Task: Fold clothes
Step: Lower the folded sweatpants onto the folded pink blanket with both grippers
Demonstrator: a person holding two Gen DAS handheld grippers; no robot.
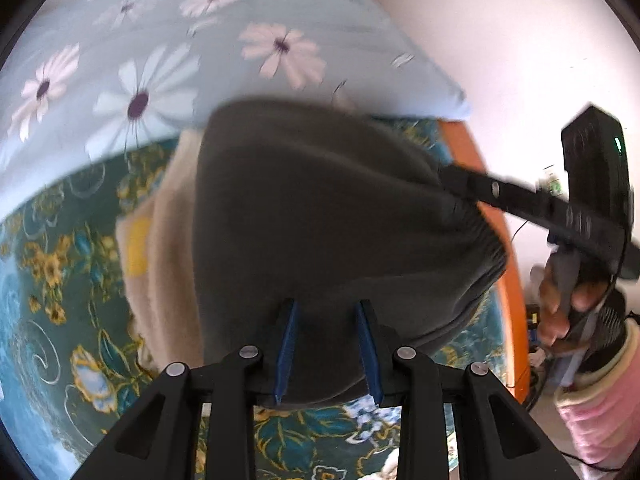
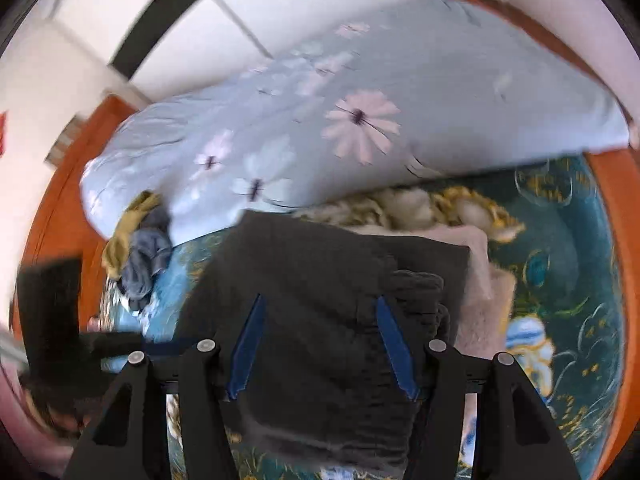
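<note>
A folded dark grey garment (image 1: 320, 208) with an elastic waistband (image 1: 480, 248) hangs just over the bed. My left gripper (image 1: 327, 304) is shut on its near edge, the cloth squeezed between the blue pads (image 1: 288, 344). My right gripper (image 1: 450, 178) reaches in from the right and holds the waistband corner. In the right wrist view the same garment (image 2: 320, 272) fills the gap of my right gripper (image 2: 320, 298), shut on the thick fold. My left gripper (image 2: 172, 345) shows blurred at the left edge. A beige fleecy garment (image 1: 168, 264) lies under the grey one.
The bed has a teal floral sheet (image 1: 60, 300) and an orange wooden frame (image 1: 508, 280). A pale blue flowered quilt (image 2: 360, 120) lies bunched behind. Crumpled yellow and blue clothes (image 2: 136, 248) sit at its left end, a cream fluffy item (image 2: 420, 204) beside it. A hand (image 1: 560, 300) with a pink sleeve grips the right tool.
</note>
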